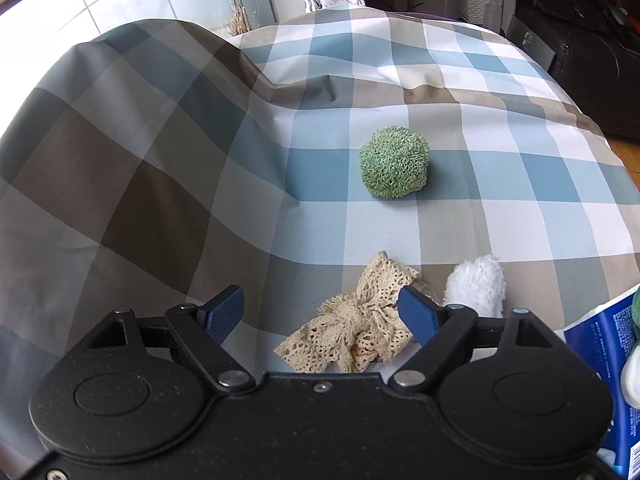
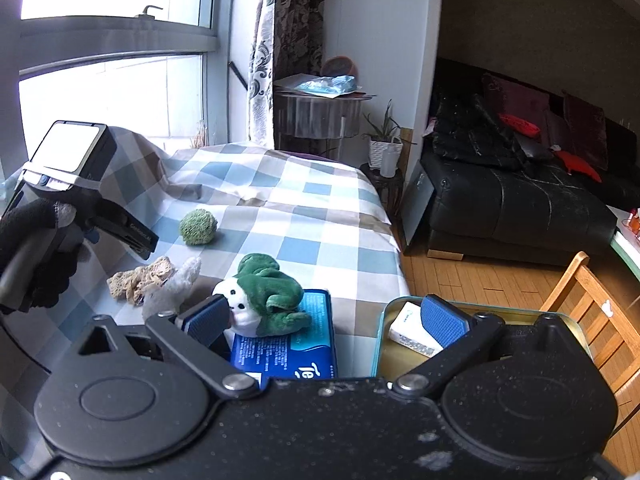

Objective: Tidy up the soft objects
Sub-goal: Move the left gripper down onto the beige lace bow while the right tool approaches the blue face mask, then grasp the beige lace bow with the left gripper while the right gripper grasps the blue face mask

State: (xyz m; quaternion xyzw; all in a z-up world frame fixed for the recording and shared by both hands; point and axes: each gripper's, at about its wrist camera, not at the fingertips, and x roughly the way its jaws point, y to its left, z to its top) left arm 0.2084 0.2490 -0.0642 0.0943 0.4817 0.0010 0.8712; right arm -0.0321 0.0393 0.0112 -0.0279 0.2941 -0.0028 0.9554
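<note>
On the blue tissue pack (image 2: 288, 354) we read only "Te". A green-and-white plush (image 2: 264, 300) lies on it, beside an open tin (image 2: 568, 320). Our left claw (image 1: 320, 312) gapes over the beige lace bow (image 1: 356, 324), not pinching it; the right claw (image 2: 328, 320) is open too. A white fluffy piece (image 1: 476, 284) sits near, the green ball (image 1: 394, 162) further off on the checked bed (image 1: 520, 208); sofa (image 2: 520, 200) beyond.
</note>
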